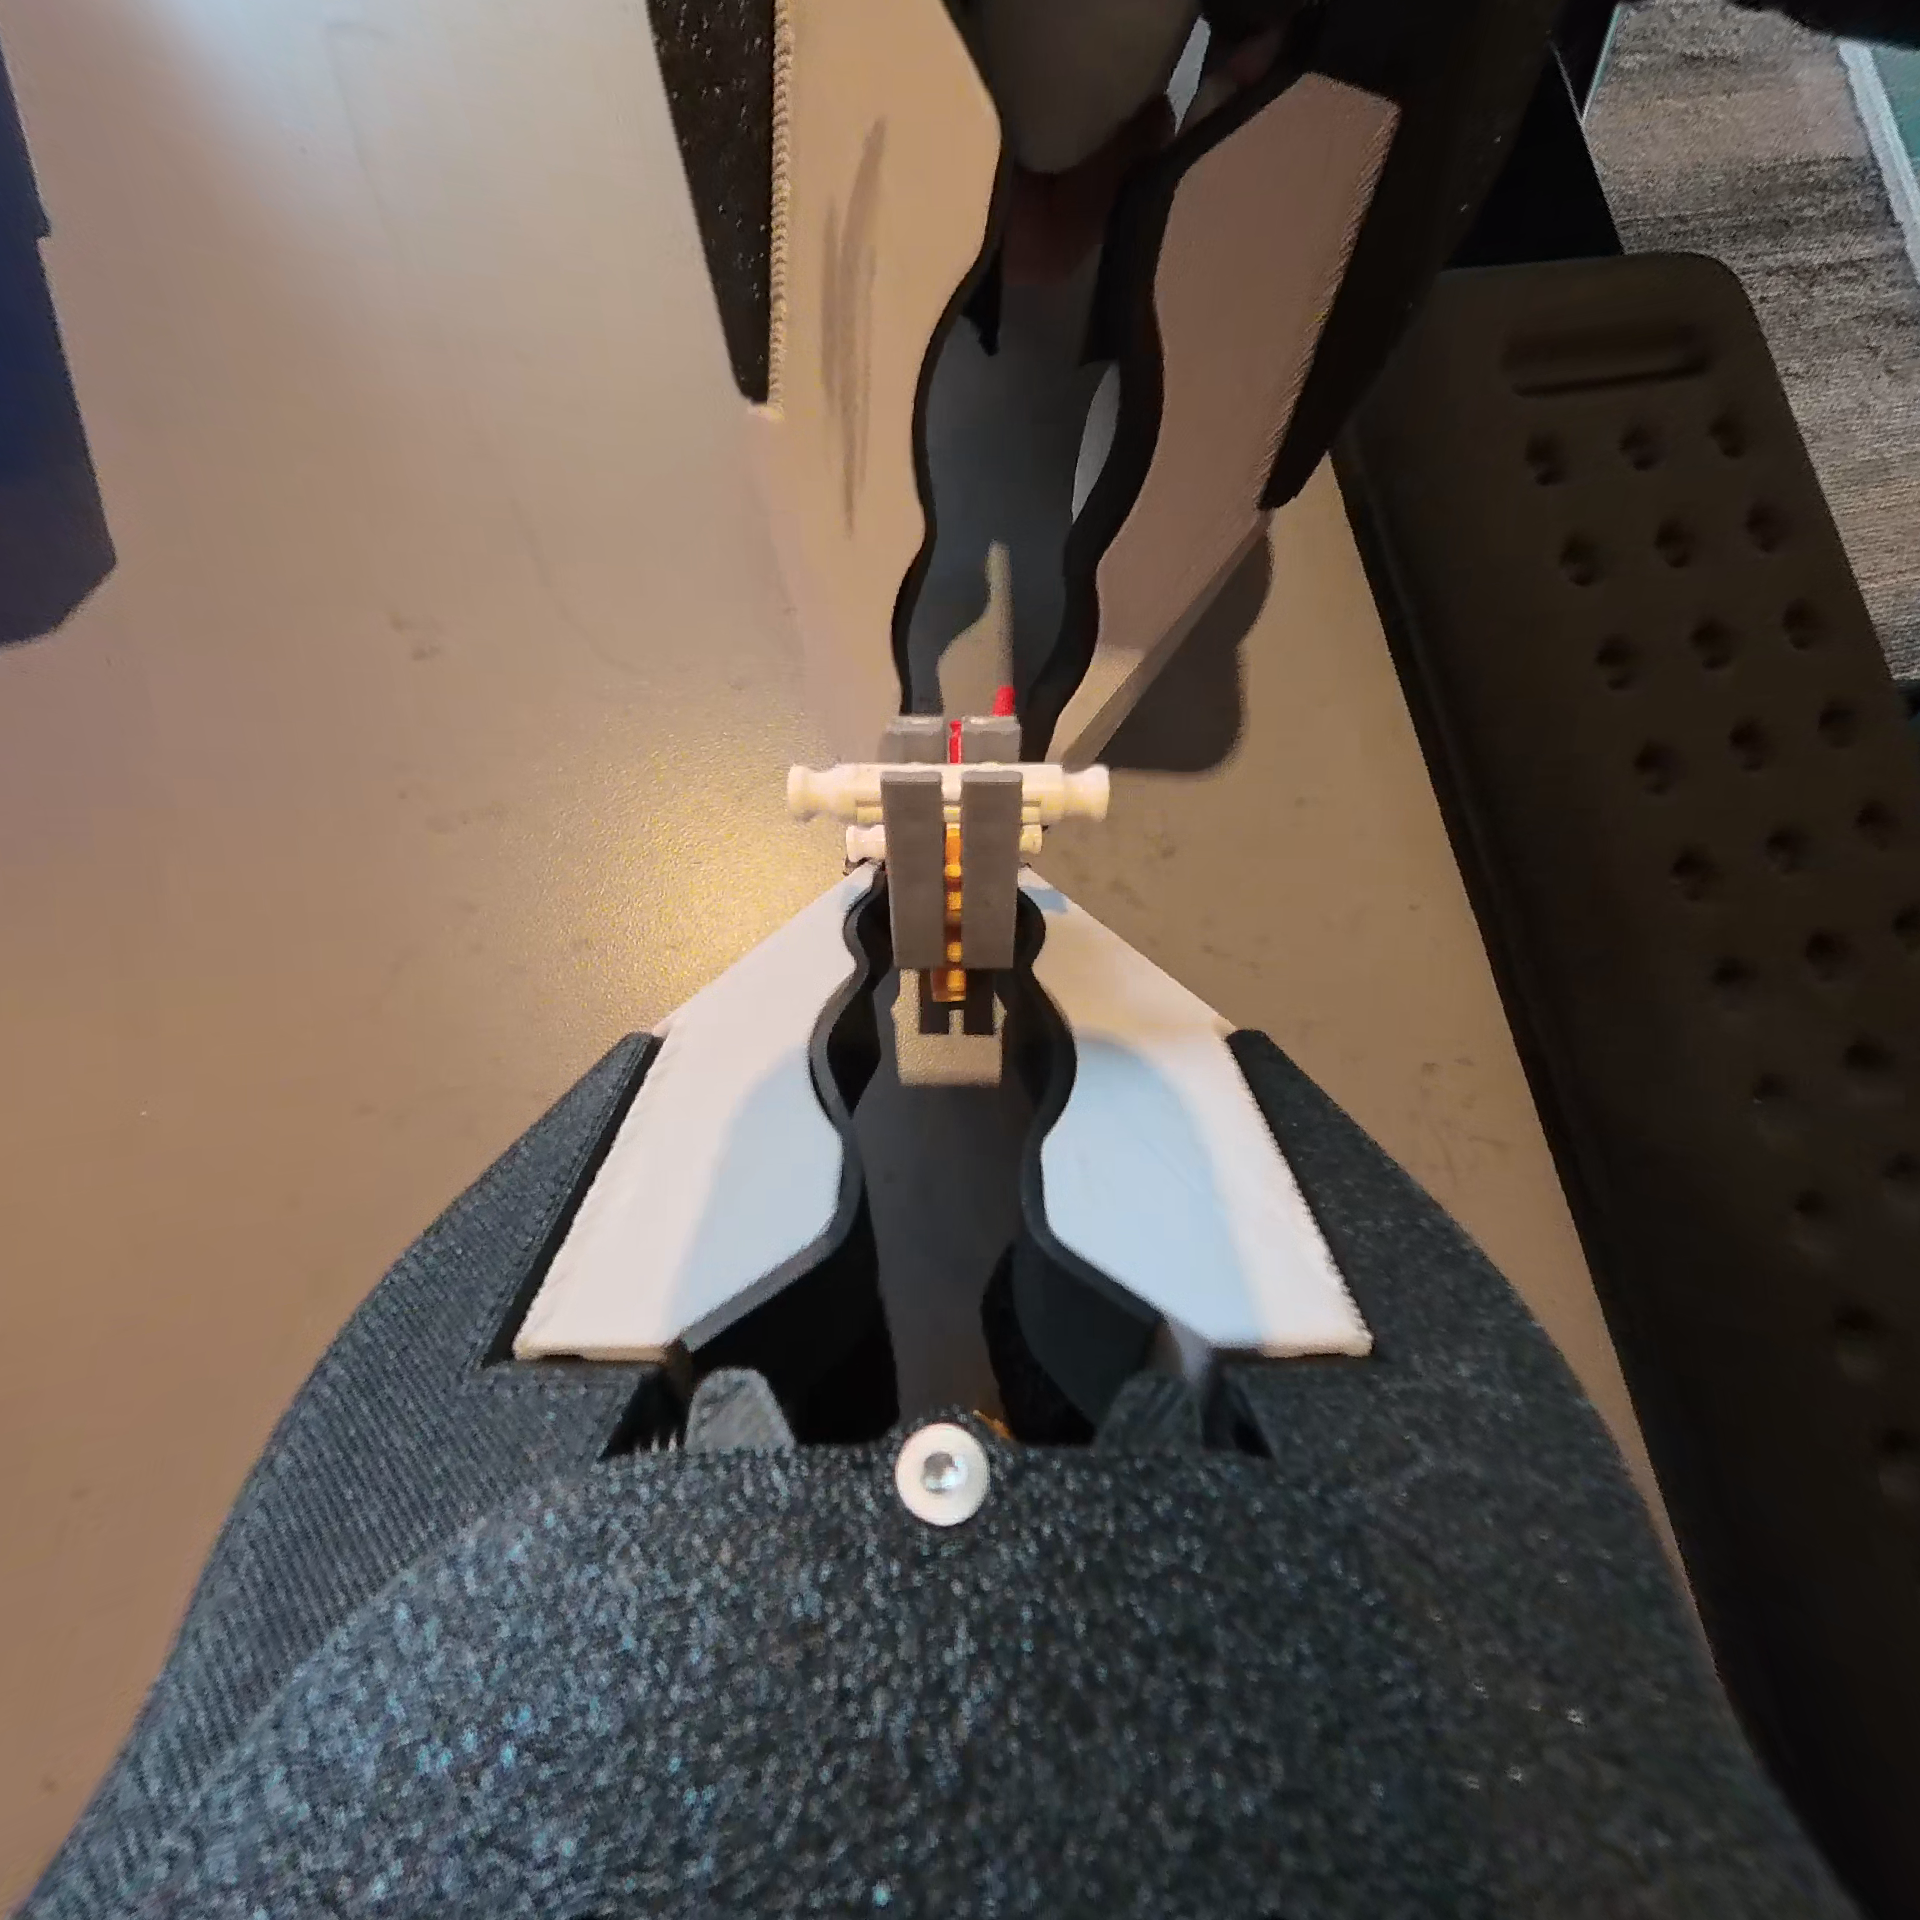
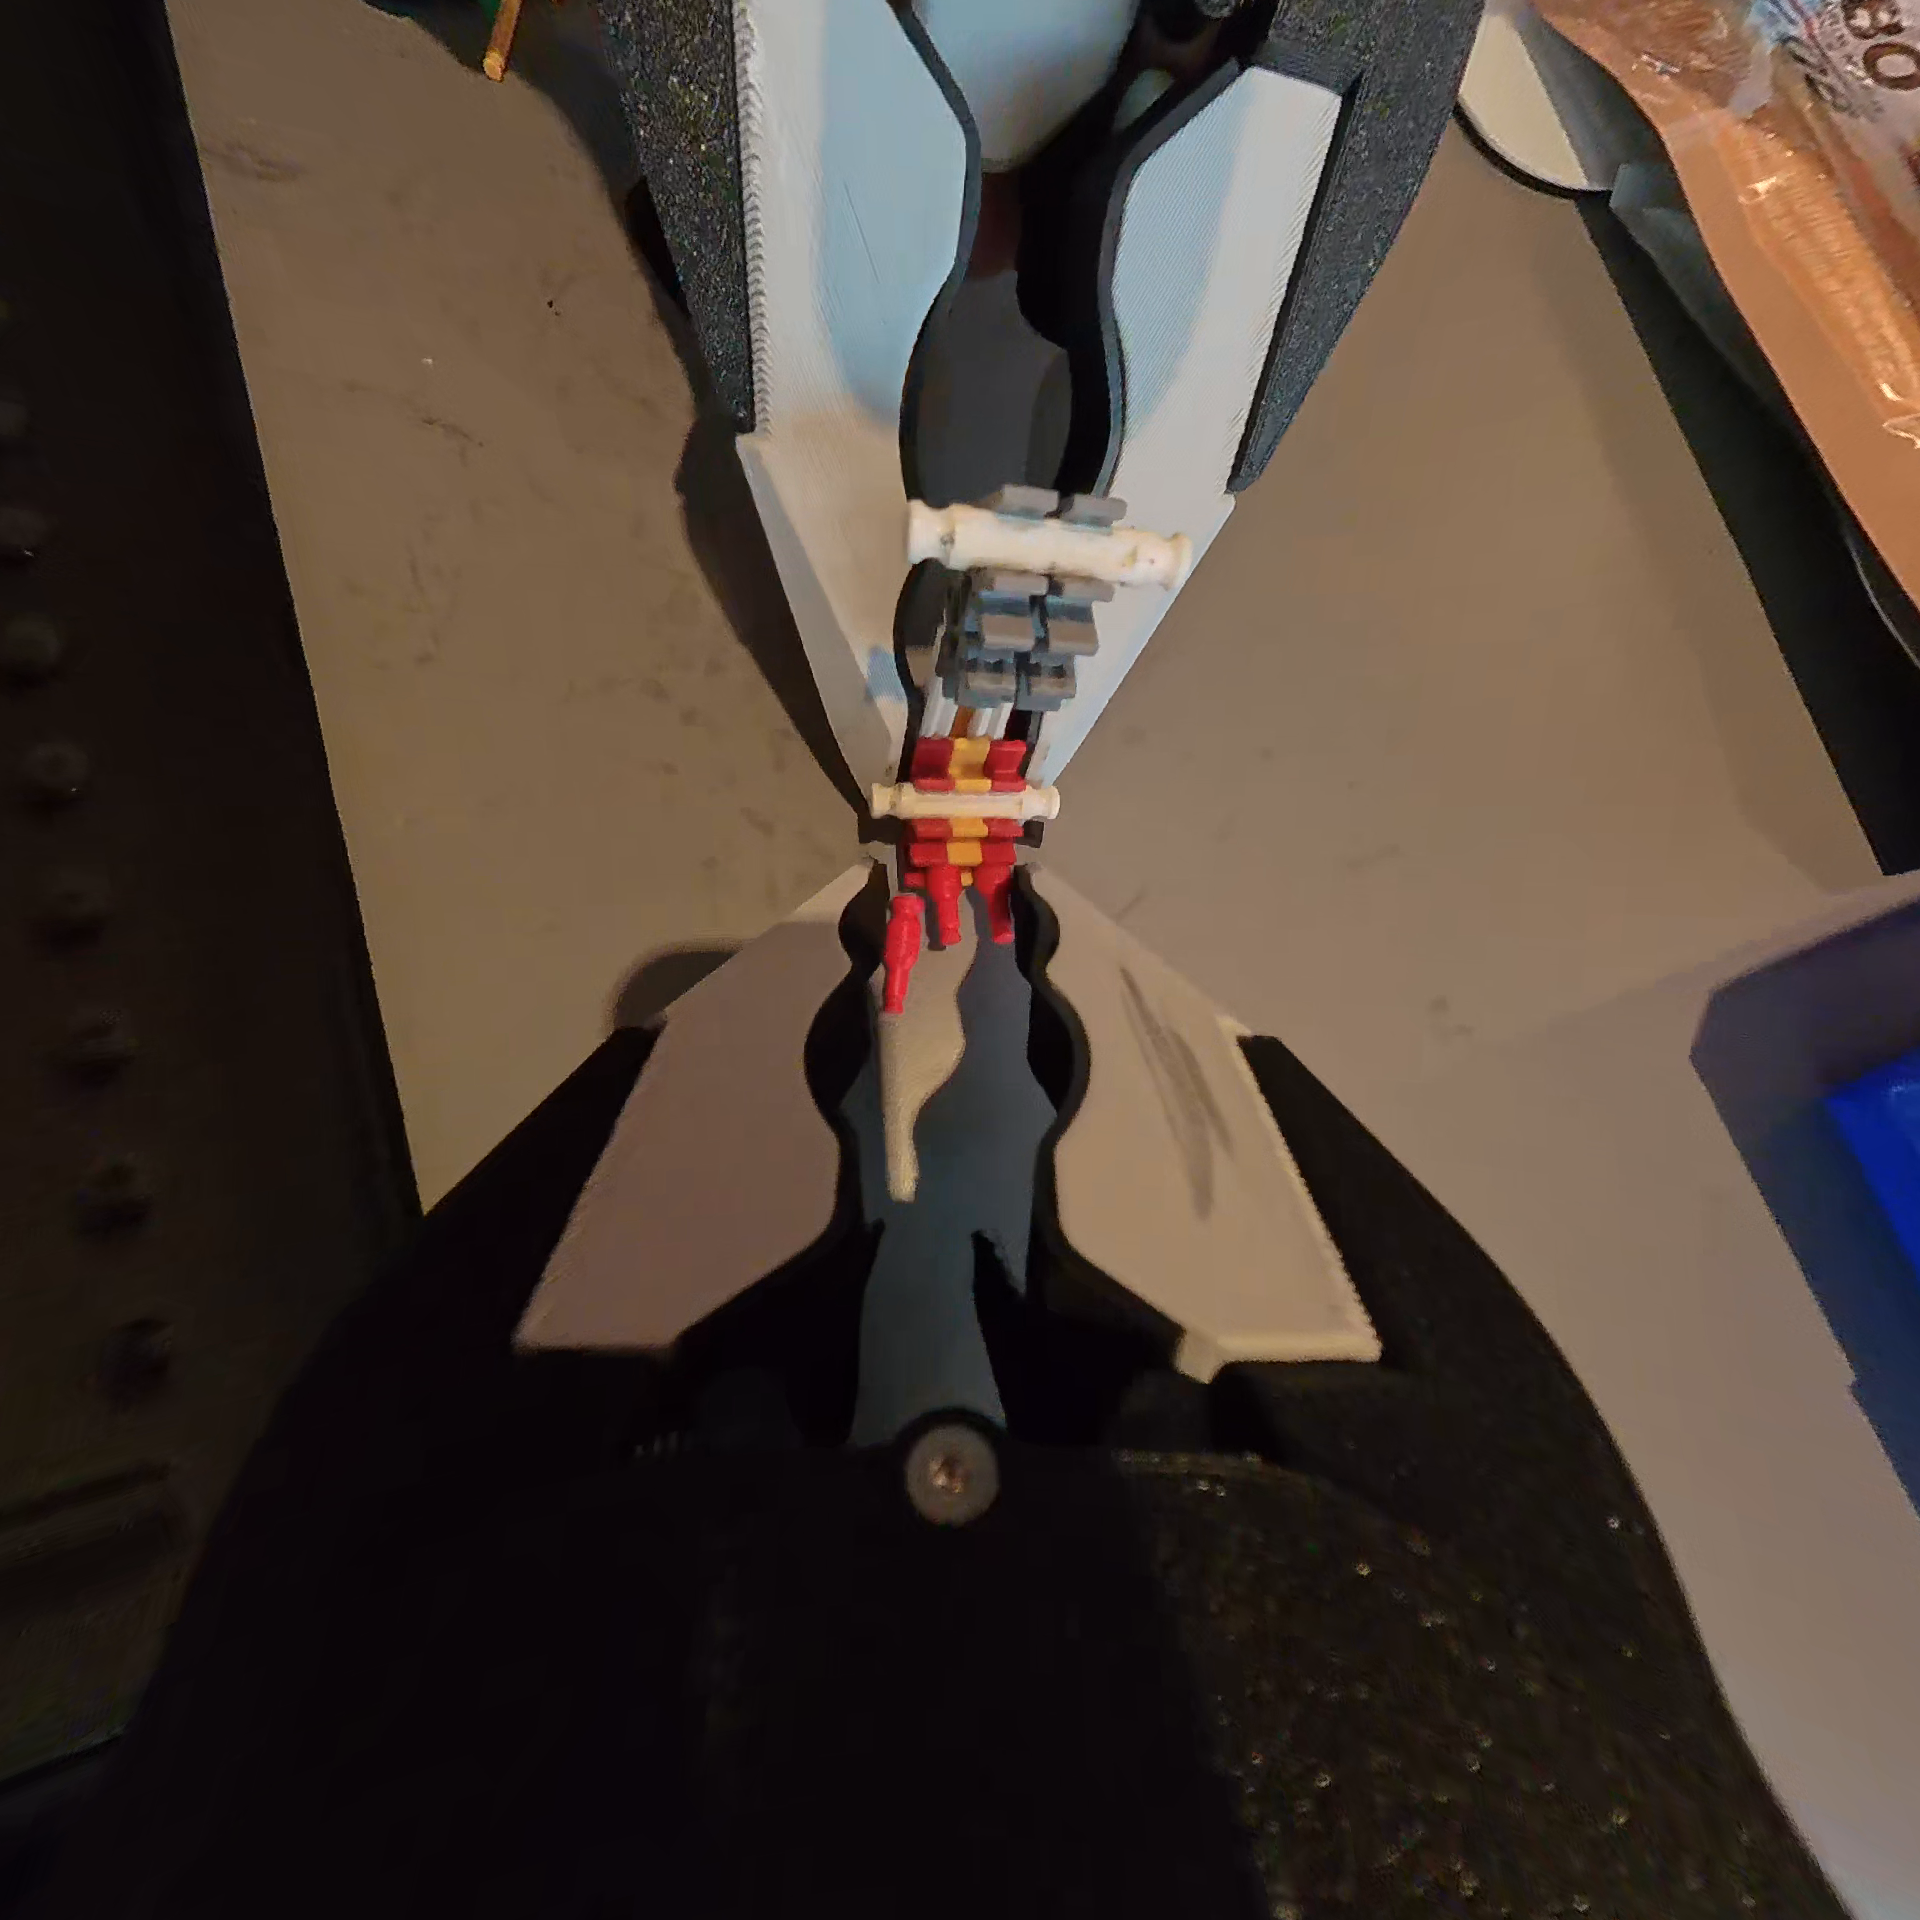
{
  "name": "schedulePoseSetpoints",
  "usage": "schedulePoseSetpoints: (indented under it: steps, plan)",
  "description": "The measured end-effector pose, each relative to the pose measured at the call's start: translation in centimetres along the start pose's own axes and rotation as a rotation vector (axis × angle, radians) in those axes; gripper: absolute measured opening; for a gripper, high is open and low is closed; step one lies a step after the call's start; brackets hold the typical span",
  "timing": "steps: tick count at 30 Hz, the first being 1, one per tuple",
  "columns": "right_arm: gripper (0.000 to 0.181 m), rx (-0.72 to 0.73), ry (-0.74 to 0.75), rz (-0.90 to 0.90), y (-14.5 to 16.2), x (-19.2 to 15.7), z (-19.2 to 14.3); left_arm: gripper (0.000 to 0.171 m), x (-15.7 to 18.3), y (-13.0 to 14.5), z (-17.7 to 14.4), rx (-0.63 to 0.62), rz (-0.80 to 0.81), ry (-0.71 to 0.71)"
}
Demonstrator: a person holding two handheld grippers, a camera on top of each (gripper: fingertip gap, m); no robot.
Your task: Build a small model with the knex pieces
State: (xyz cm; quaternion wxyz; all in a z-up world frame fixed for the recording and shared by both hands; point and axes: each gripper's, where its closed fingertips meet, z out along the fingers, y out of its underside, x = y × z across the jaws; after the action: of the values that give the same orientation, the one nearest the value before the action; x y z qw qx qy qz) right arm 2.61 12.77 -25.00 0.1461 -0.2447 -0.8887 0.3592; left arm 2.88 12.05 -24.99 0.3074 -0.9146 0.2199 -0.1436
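Observation:
A small toy-brick model hangs over the tan table between my two grippers, which meet tip to tip. My left gripper is shut on its grey-plated end, where a white bar crosses it. My right gripper comes in from the far side. In the right wrist view my right gripper is shut on the red and yellow end, with small red pegs sticking out toward the camera. The left gripper holds the grey end opposite.
A black perforated panel runs along the table's right edge, with grey carpet beyond. A dark blue object sits at the left. The right wrist view shows a grey box with a blue block and a plastic-wrapped package. Only a small space, under 4 cm, lies between the two pairs of fingers.

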Motion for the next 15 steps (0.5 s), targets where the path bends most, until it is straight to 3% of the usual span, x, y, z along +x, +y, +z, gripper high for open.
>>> schedulePoseSetpoints:
  steps: [3, 5, 8, 11, 15]
  plan:
    - [0.04, -0.009, 0.023, 0.013, 0.3, 0.2, -0.4, 0.018, 0.0, 0.0, 0.0, -0.003, -0.014, 0.012]
    - [0.04, -0.013, 0.041, 0.013, 0.6, 0.1, -0.9, 0.018, 0.0, 0.0, 0.0, -0.003, -0.028, 0.022]
    - [0.032, -0.015, 0.085, 0.016, 1.0, 0.2, -1.7, 0.018, 0.0, -0.1, 0.0, -0.001, -0.052, 0.041]
    - [0.011, 0.013, 0.12, 0.02, 0.5, 0.3, -1.9, 0.018, 0.0, -0.1, -0.1, 0.006, -0.059, 0.062]
    - [0.006, 0.023, 0.117, 0.021, 0.3, 0.5, -1.6, 0.018, 0.0, -0.1, -0.1, 0.008, -0.061, 0.064]
